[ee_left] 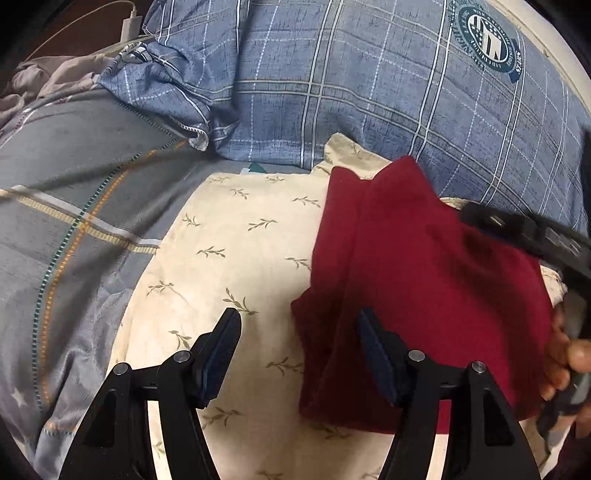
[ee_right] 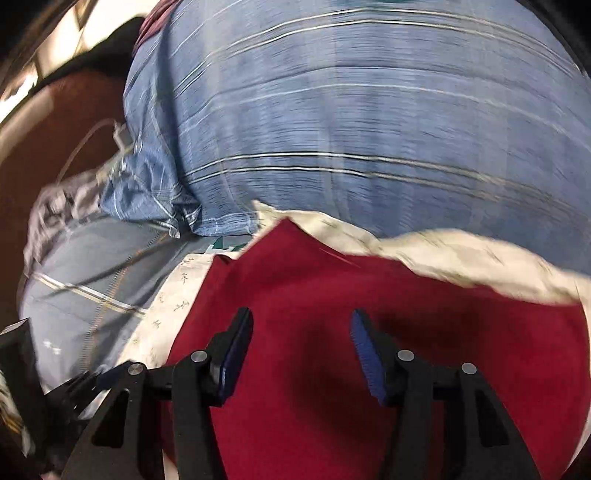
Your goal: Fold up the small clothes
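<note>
A dark red garment [ee_left: 424, 277] lies folded on a cream cloth with a leaf print [ee_left: 229, 258] on the bed. My left gripper [ee_left: 297, 317] hovers open over the garment's left edge; its right finger is above the red fabric and its left finger above the cream cloth. The pads grip nothing. In the blurred right wrist view the red garment [ee_right: 332, 295] fills the lower half. My right gripper [ee_right: 301, 317] stands open above it, with nothing between its pads. A hand [ee_left: 569, 354] shows at the right edge of the left wrist view.
A blue plaid pillow [ee_left: 332, 74] lies right behind the garment and appears again as the blue pillow [ee_right: 332, 110]. A grey striped bedsheet [ee_left: 74, 184] spreads to the left. A white charger [ee_left: 131, 24] with its cable sits at the far left. The cream cloth [ee_right: 461, 251] is rumpled behind the garment.
</note>
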Demonstrator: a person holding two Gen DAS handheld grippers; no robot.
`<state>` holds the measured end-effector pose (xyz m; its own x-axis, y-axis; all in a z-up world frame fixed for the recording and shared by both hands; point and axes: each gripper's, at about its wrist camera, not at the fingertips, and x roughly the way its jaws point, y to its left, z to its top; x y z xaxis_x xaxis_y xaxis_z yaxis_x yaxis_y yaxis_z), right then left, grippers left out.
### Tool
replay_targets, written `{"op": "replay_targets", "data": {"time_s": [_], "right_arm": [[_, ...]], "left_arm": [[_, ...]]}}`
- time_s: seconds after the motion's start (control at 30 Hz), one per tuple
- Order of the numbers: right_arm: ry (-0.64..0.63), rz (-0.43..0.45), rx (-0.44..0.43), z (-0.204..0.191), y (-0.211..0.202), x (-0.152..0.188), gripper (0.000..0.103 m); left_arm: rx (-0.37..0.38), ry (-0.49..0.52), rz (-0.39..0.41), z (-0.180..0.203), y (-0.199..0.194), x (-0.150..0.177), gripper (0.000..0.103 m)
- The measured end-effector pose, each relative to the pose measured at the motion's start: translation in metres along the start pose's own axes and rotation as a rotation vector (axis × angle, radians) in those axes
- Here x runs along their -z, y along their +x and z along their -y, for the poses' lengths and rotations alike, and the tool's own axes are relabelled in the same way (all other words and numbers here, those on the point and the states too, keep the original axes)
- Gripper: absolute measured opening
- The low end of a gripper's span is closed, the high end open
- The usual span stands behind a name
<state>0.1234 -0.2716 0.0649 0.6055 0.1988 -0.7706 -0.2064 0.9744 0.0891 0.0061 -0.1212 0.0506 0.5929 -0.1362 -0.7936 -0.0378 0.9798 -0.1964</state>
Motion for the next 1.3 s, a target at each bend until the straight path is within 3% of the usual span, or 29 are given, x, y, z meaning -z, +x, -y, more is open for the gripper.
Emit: {"op": "replay_targets", "data": {"time_s": [0.1,0.33,0.67,1.07,1.3], "right_arm": [[-0.036,-0.003,0.032,-0.017,0.025,-0.008,0.053],[0.026,-0.061,0.087,-0.016,0.073,-0.016,0.053],[-0.004,-0.102,0.14,-0.018,0.09,-0.018,0.059],[0.195,0.022,0.046,0.02,0.025,0.012,0.059],[0.285,0.042,0.082,0.056,-0.02,0.037,0.06]], "left_arm": [[0.018,-0.017,-0.005,-0.005,0.01,-0.002,0.067],[0.026,0.017,-0.009,-0.006,0.021,-0.007,0.069],[0.03,0.012,-0.01,-0.01,0.026,-0.01,0.071],[0.066,0.032,0.03,-0.005,0.01,-0.004,0.069],[0.073,0.034,0.027,-0.003,0.01,-0.003,0.069]]}}
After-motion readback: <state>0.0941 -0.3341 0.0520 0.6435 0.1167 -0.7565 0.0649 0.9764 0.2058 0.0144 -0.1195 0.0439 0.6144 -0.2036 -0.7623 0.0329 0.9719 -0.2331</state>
